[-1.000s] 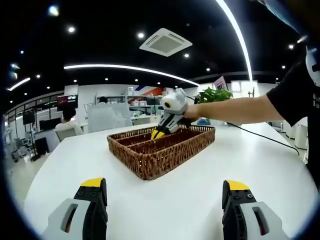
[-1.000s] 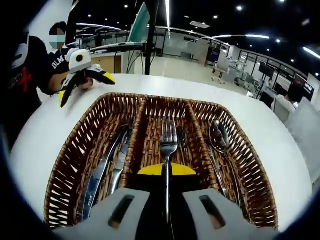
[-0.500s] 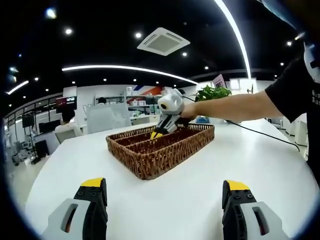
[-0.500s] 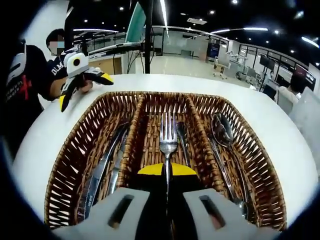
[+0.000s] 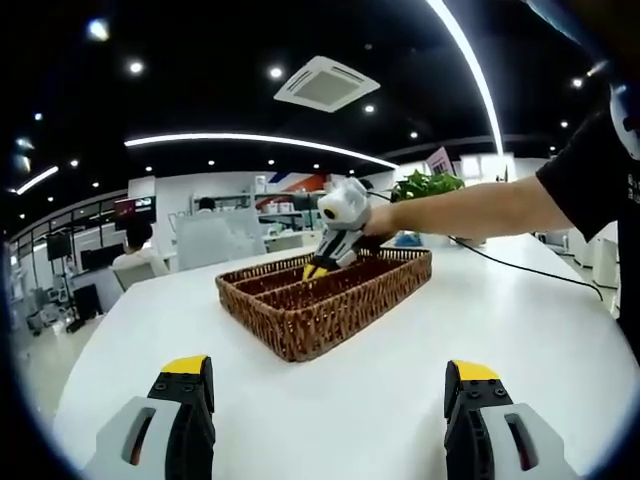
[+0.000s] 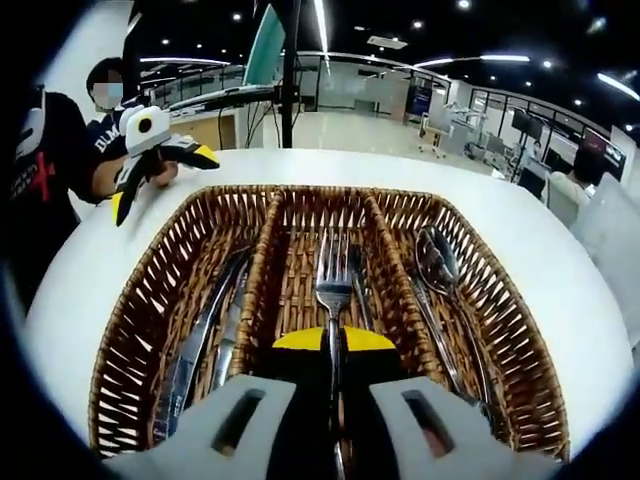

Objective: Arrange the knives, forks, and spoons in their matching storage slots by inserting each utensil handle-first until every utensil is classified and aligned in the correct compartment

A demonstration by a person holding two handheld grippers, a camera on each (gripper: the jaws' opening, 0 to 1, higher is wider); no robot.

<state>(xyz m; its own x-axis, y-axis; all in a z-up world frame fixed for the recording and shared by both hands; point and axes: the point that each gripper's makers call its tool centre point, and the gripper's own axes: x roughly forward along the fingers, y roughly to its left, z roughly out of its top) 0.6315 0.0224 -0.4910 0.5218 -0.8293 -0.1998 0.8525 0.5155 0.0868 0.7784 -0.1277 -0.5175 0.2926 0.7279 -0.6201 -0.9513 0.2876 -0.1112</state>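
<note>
right claw (image 6: 334,338): clamped on the fork (image 6: 333,290), over the basket's (image 6: 150,330) middle slot
left claw (image 5: 325,372): jaws wide apart, holding nothing, above the table (image 5: 400,370)
knives (image 6: 205,335): left slot
spoons (image 6: 437,270): right slot

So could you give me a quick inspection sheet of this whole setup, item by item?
Surface: white table, round edge.
Job's things: wicker tray, three slots; knives in one outer slot, fork in the middle slot, spoons in the other outer slot.
Clutter: nothing seen.
Tongs: right tongs shut on the fork over the middle slot; left tongs open, empty, apart from the tray.
Cables: black cable on the table.
Surroundings: office, ceiling lights, potted plant, seated people.
</note>
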